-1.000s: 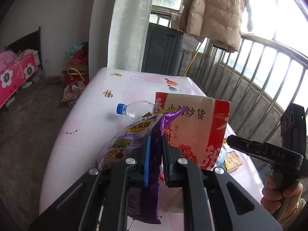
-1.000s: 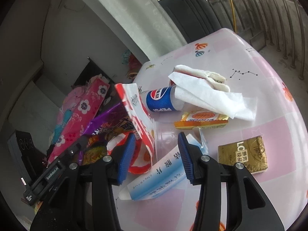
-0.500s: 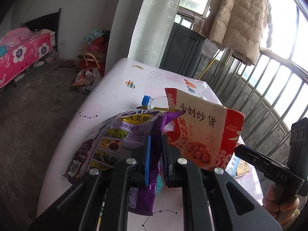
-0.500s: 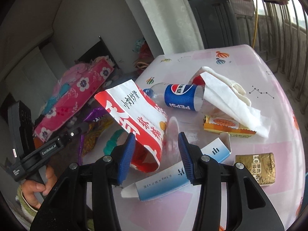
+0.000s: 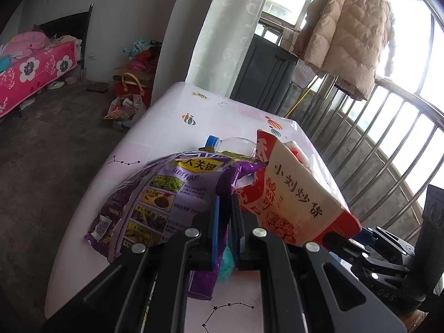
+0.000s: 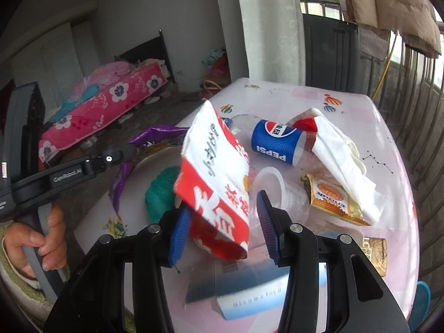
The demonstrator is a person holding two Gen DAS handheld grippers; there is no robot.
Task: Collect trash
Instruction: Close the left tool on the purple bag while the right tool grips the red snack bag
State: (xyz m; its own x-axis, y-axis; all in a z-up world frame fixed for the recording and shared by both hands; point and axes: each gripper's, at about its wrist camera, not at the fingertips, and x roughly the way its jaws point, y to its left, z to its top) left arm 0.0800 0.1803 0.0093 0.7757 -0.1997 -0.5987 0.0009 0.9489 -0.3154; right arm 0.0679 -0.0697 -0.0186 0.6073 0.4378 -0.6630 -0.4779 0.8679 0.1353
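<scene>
My left gripper (image 5: pixel 225 216) is shut on a purple snack bag (image 5: pixel 166 199) and holds it above the table; the bag also shows in the right wrist view (image 6: pixel 158 134). A red and white paper bag (image 5: pixel 299 202) leans beside it. My right gripper (image 6: pixel 224 227) is open, its jaws on either side of that paper bag (image 6: pixel 216 183). Behind it lie a Pepsi bottle (image 6: pixel 274 144), a white tissue (image 6: pixel 341 161), an orange wrapper (image 6: pixel 330 197) and a clear plastic cup (image 6: pixel 277 194). A blue and white box (image 6: pixel 249 291) lies under the gripper.
The pink patterned table (image 5: pixel 177 116) has a rounded left edge above a concrete floor. A gold packet (image 6: pixel 374 252) lies at the right. A teal object (image 6: pixel 161 194) sits on the table. A metal railing (image 5: pixel 388 138) runs along the right. A pink bed (image 5: pixel 30 69) stands far left.
My left gripper has lifted the purple bag and tilted it up. My right gripper has moved in around the red and white paper bag, which now leans further over.
</scene>
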